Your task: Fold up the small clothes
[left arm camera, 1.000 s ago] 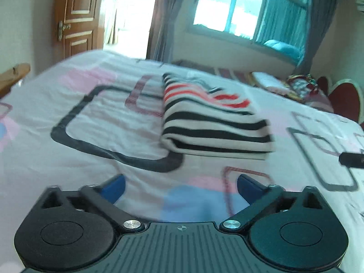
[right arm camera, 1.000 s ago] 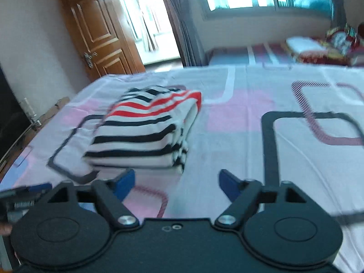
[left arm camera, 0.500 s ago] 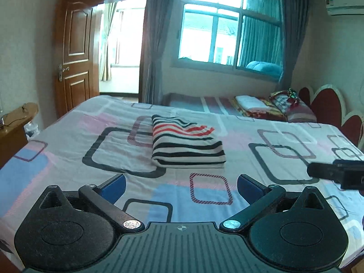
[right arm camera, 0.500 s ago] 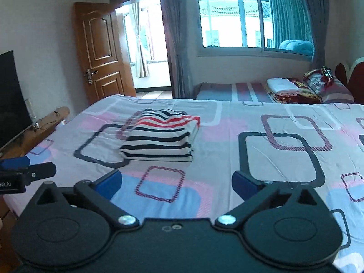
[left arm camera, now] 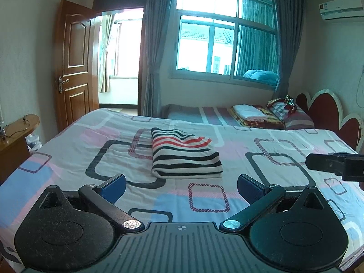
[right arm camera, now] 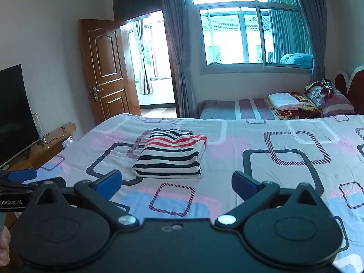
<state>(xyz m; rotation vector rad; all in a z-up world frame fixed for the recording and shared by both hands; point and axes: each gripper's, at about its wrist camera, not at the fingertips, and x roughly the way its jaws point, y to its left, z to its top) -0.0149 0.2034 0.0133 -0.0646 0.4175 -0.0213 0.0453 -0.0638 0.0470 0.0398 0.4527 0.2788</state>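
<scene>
A folded garment (left arm camera: 184,157) with black, red and white stripes lies flat in a neat rectangle on the patterned bedsheet (left arm camera: 284,166); the right wrist view shows the garment (right arm camera: 171,154) too. My left gripper (left arm camera: 181,187) hangs open, well back from the garment, with nothing between its blue pads. My right gripper (right arm camera: 176,184) is likewise open and empty, drawn back from the garment. The right gripper's tip (left arm camera: 329,165) shows at the right edge of the left wrist view, and the left gripper's blue finger (right arm camera: 21,175) at the left edge of the right wrist view.
A wooden side table (left arm camera: 16,136) and a dark TV screen (right arm camera: 16,111) stand left of the bed. A second bed with folded bedding (right arm camera: 289,102) lies beyond, under the window. A wooden door (left arm camera: 75,68) stands open at the back left. A red headboard (left arm camera: 323,111) is at the right.
Both grippers have pulled back and up from the folded garment, which now looks smaller and farther away. The right gripper's jaws opened wider. The garment itself has not moved.
</scene>
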